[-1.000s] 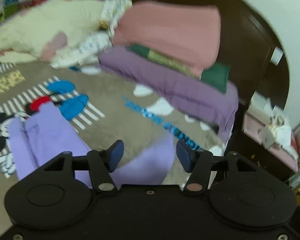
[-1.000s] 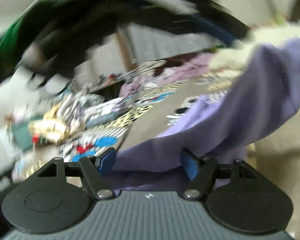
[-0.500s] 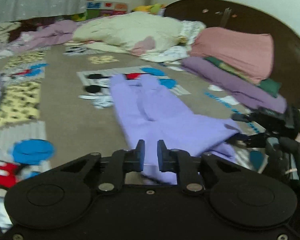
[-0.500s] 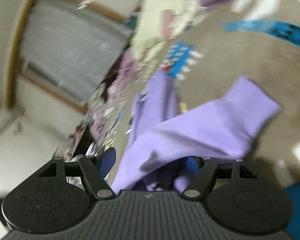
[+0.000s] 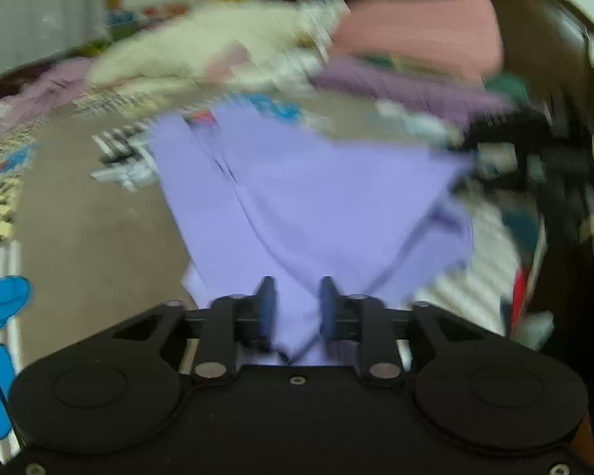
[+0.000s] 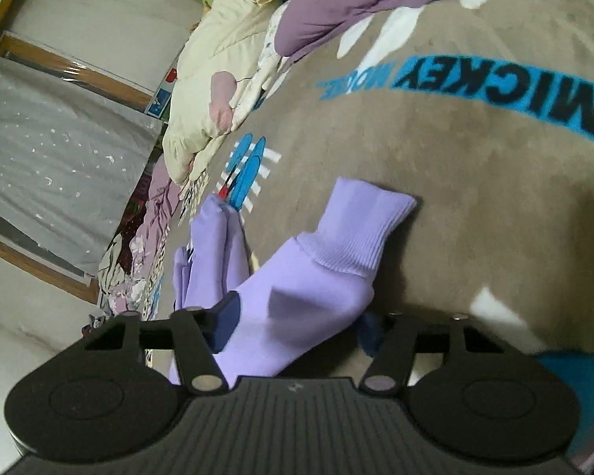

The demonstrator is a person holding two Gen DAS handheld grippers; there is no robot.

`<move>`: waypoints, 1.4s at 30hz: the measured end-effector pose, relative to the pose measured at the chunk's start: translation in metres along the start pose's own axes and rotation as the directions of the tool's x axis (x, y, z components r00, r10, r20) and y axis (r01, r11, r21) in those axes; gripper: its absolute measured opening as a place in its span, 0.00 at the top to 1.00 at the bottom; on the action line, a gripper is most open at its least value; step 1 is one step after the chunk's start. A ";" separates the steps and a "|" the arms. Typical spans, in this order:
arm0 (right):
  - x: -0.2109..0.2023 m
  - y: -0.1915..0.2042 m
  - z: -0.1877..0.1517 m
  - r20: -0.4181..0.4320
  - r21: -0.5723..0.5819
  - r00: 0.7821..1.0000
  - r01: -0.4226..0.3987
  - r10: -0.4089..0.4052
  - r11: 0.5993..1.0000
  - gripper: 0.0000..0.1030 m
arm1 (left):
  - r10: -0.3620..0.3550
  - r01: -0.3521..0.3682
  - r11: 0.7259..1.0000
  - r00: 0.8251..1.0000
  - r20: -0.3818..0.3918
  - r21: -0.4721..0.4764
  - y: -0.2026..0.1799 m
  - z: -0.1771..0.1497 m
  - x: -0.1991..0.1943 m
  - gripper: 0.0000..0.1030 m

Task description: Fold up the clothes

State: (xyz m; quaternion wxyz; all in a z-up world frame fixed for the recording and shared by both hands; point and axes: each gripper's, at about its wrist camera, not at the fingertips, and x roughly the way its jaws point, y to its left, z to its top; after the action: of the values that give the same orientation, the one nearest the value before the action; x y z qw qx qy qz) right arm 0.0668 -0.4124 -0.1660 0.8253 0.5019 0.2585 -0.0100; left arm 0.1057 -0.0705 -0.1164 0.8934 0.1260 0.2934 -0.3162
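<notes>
Lying on one brown printed blanket [image 6: 475, 206]: one lilac garment [image 5: 309, 206]. Left gripper [image 5: 295, 308], jaws narrowed, pinches a fold of it; right gripper [image 6: 293, 326], jaws wide, straddles a sleeve without clamping. Only the right view shows the ribbed cuff [image 6: 360, 225]; only the left, blurred, one pink pillow [image 5: 419, 27].

My left wrist feed is smeared with motion blur, so the lilac garment [image 5: 316, 198] and the bedding behind it have soft edges (only the tool body stays crisp). My right wrist feed is sharp and evenly, softly lit, with a shadow beside the ribbed cuff [image 6: 360, 229] and strong fisheye bending at the rim.
</notes>
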 end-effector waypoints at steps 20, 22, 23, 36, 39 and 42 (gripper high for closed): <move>0.046 0.177 0.033 0.145 -0.429 0.989 0.065 -0.002 0.901 0.90 | -0.125 0.138 0.986 0.983 0.135 -0.092 0.029 -0.015 0.000 0.85; 0.069 0.200 0.031 0.123 -0.475 0.992 0.072 -0.015 0.877 0.90 | -0.167 0.192 0.962 0.977 0.135 -0.196 0.041 -0.016 0.001 0.85; 0.082 0.211 0.029 0.105 -0.496 0.994 0.079 -0.031 0.865 0.90 | -0.188 0.216 0.947 0.973 0.135 -0.237 0.046 -0.017 0.002 0.85; 0.258 0.280 -0.027 -0.105 -0.697 0.962 0.108 -0.250 0.709 0.71 | -0.343 0.378 0.591 0.917 0.202 -0.712 0.106 -0.049 0.014 0.86; 0.273 0.281 -0.030 -0.141 -0.726 0.942 0.111 -0.304 0.678 0.47 | -0.339 0.374 0.597 0.919 0.199 -0.710 0.103 -0.045 0.012 0.86; 0.248 0.277 -0.011 -0.110 -0.721 0.962 0.096 -0.250 0.686 0.32 | -0.337 0.375 0.596 0.920 0.202 -0.710 0.102 -0.042 0.009 0.85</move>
State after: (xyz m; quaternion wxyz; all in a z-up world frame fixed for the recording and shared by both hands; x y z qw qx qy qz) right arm 0.3539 -0.2057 -0.0501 0.9195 0.1169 0.3700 0.0626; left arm 0.1576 0.0207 -0.1515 0.7925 -0.3132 0.3935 -0.3451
